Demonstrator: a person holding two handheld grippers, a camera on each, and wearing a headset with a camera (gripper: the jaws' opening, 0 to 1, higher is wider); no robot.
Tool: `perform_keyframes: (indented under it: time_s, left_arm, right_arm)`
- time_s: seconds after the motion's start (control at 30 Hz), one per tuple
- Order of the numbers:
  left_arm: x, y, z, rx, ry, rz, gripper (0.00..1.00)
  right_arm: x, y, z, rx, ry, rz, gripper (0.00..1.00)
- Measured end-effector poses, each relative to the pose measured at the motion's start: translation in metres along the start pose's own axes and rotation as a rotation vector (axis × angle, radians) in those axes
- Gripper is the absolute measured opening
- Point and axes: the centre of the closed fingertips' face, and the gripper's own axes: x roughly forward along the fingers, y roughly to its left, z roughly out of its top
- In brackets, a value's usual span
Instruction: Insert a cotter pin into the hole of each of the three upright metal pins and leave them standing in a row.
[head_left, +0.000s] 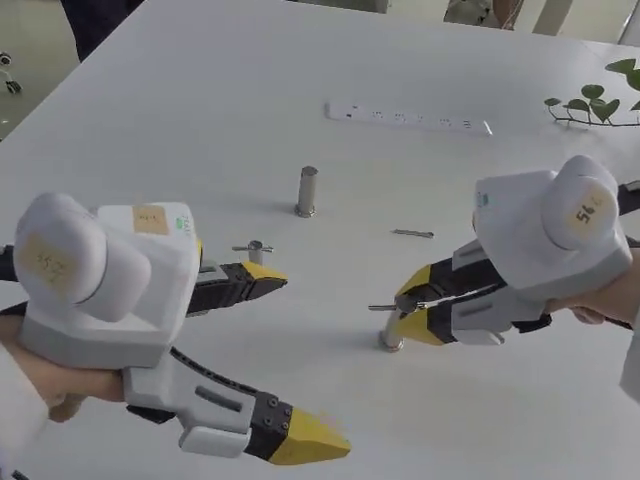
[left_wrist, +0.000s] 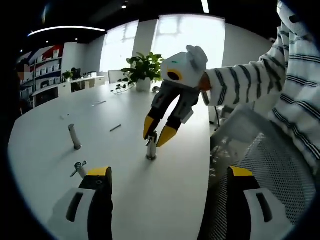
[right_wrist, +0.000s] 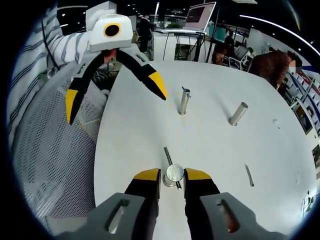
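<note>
White tabletop (head_left: 200, 120); right claw (right_wrist: 173, 181) narrow around upright steel pin (right_wrist: 174, 173), hold unclear; left claw (left_wrist: 170, 172) wide. At right tips, thin wire cotter pin (head_left: 384, 307), likely stiff and slippery: pinch mid-shaft.

The left gripper (head_left: 288, 356) holds its yellow-tipped jaws spread wide, and a short steel pin crossed by a cotter (head_left: 256, 250) stands just beyond its upper tip. The right gripper (head_left: 408, 308), jaws nearly together, straddles another upright steel pin (head_left: 392, 341), with a thin cotter pin (head_left: 383, 307) jutting from between its tips. Just ahead of it lies a loose cotter pin (head_left: 412, 234). A bare steel cylinder pin (head_left: 307, 191) stands farther off.
</note>
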Motion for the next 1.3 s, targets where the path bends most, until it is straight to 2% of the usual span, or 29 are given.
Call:
perform_keyframes:
  time_s: [0.2, 0.3, 0.47, 0.63, 0.83, 1.0, 1.17, 1.23, 1.3]
  left_arm:
    - [-0.008, -0.005, -0.015, -0.040, 0.015, 0.018, 0.99]
    - [-0.013, -0.003, -0.016, -0.073, -0.006, 0.050, 0.99]
    - [-0.021, 0.002, -0.019, -0.099, -0.010, 0.091, 0.99]
    - [-0.027, 0.007, -0.023, -0.119, -0.005, 0.119, 0.98]
    - [-0.032, 0.014, -0.024, -0.137, -0.006, 0.152, 0.96]
    - [-0.034, 0.017, -0.020, -0.151, -0.030, 0.167, 0.94]
    - [-0.036, 0.019, -0.021, -0.160, -0.031, 0.181, 0.94]
    - [-0.037, 0.019, -0.022, -0.164, -0.029, 0.184, 0.94]
    - [-0.038, 0.020, -0.024, -0.161, -0.021, 0.187, 0.94]
  right_arm:
    - [0.003, -0.002, -0.002, 0.019, -0.020, 0.007, 0.11]
    - [0.005, -0.002, -0.002, 0.066, -0.058, 0.012, 0.11]
    - [0.010, 0.000, -0.004, 0.138, -0.115, 0.023, 0.12]
    - [0.015, 0.000, -0.012, 0.179, -0.133, 0.024, 0.12]
    - [0.018, -0.001, -0.011, 0.252, -0.194, 0.017, 0.11]
    - [0.019, -0.001, -0.010, 0.293, -0.216, 0.010, 0.11]
    - [0.018, -0.002, -0.010, 0.316, -0.243, -0.009, 0.11]
    - [0.018, -0.005, -0.010, 0.306, -0.261, -0.042, 0.10]
    - [0.017, -0.007, -0.008, 0.332, -0.275, -0.071, 0.09]
